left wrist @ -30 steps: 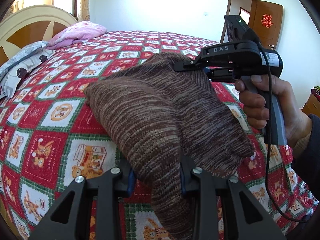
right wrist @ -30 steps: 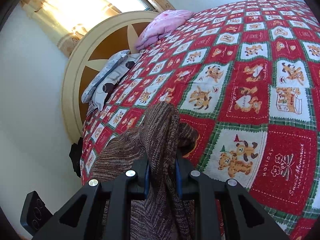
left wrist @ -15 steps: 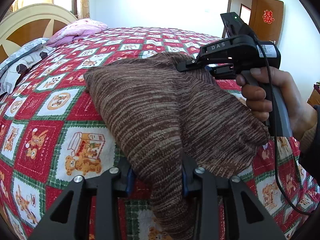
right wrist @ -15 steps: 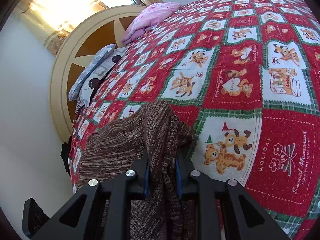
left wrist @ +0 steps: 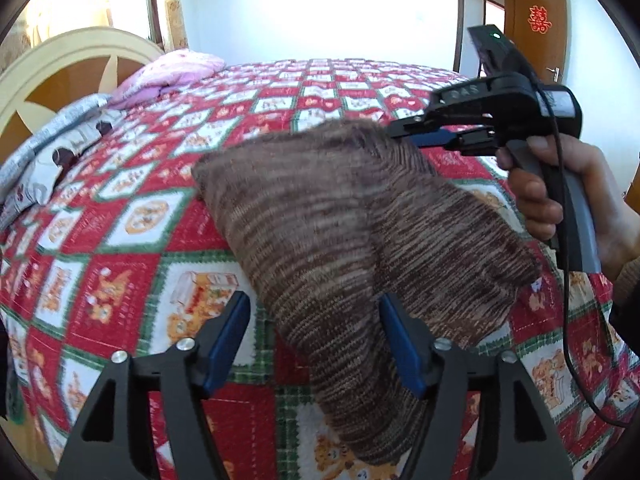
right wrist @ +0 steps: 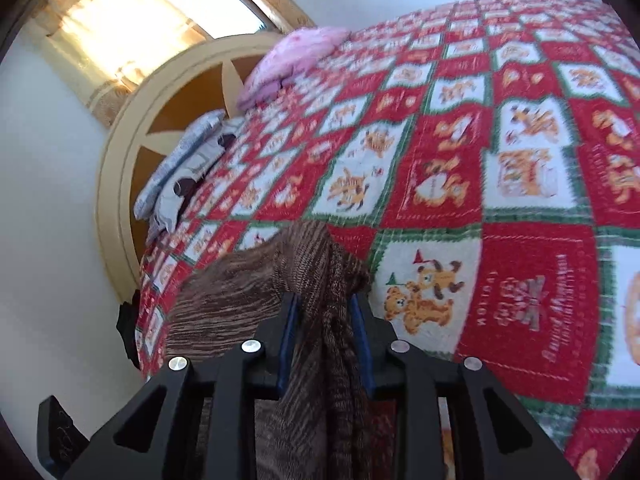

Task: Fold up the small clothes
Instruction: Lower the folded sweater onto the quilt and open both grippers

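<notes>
Brown striped knit garment (left wrist: 352, 216) hangs above the bedspread (left wrist: 120, 280), pinched at its 1 o'clock corner by the right gripper (right wrist: 325, 320), evidently to lay a fold, while the left gripper (left wrist: 314, 340) at 6 o'clock stands wide, gripping nothing.

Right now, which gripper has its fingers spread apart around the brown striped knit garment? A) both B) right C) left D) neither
C: the left gripper stands with its blue pads wide apart, one clear of the brown striped knit garment, while the right gripper is clamped on bunched fabric.
</notes>
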